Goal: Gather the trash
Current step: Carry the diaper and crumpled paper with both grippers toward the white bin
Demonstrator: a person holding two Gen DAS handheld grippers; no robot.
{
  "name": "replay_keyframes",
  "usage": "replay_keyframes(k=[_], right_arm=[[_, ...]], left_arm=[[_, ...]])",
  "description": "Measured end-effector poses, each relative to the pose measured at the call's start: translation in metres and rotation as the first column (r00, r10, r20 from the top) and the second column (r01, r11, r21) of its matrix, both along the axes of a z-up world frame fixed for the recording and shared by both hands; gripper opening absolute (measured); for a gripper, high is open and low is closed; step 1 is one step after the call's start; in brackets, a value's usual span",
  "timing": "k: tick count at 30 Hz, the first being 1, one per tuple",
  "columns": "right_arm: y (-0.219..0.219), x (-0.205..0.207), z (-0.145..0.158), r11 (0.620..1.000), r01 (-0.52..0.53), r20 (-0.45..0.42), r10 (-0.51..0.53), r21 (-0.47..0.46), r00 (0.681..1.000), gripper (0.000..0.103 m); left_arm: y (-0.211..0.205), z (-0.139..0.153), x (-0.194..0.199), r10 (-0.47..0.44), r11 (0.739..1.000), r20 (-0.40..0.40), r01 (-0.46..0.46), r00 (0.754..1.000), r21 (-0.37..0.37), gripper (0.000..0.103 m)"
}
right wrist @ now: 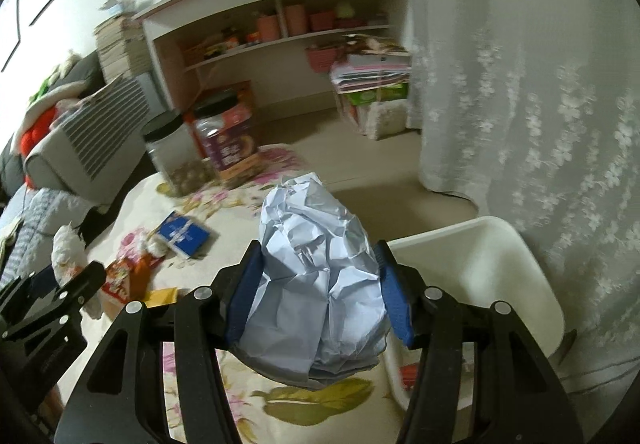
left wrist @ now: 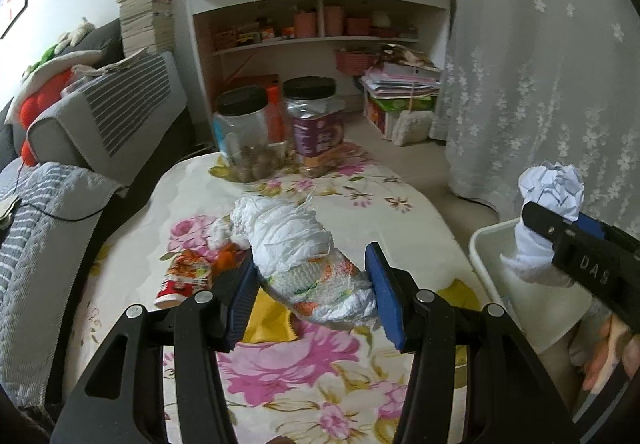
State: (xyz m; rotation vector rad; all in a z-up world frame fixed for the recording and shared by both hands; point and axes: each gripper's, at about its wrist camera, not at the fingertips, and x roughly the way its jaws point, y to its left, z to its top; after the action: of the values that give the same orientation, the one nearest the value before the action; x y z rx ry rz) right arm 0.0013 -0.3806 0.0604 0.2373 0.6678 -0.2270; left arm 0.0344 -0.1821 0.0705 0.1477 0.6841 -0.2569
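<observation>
Here the right gripper is lifted beside the white bin, its blue pads pinching a crumpled ball of pale paper. The left gripper reaches low over the flowered worktop, its fingers spread around a rolled white diaper lying there, though actual contact is hard to judge. Small wrappers sit just left, partly hidden behind the left finger.

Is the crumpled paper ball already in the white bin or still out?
Out: the crumpled paper ball sits clamped in the right gripper, beside the white bin.
</observation>
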Motion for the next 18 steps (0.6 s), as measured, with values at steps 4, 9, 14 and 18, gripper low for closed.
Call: replay_keyframes(k=[4,9,14,18], right_arm=[[-0.024,-0.009,0.004,0.998,0.059,0.014,-0.059,0.011,0.998,0.053],[-0.051,-0.018,0.006,0.993,0.118,0.018,-0.118,0.024,0.993,0.053],[-0.076,-0.022,0.002,0.985,0.171,0.007,-0.172,0.024,0.985,0.053],[-0.096,-0.022,0.0,0.977,0.213,0.001,-0.213,0.021,0.977,0.053]], left_arm=[[-0.017,0.003,-0.002,-0.031,1.0,0.004,0.031,1.0,0.003,0.052],[-0.041,0.005,-0.004,-0.071,0.997,0.009,0.071,0.997,0.002,0.052],[-0.069,0.006,-0.007,-0.119,0.993,0.007,0.119,0.993,0.001,0.052],[-0.092,0.006,-0.008,-0.157,0.988,0.007,0.157,0.988,0.006,0.052]])
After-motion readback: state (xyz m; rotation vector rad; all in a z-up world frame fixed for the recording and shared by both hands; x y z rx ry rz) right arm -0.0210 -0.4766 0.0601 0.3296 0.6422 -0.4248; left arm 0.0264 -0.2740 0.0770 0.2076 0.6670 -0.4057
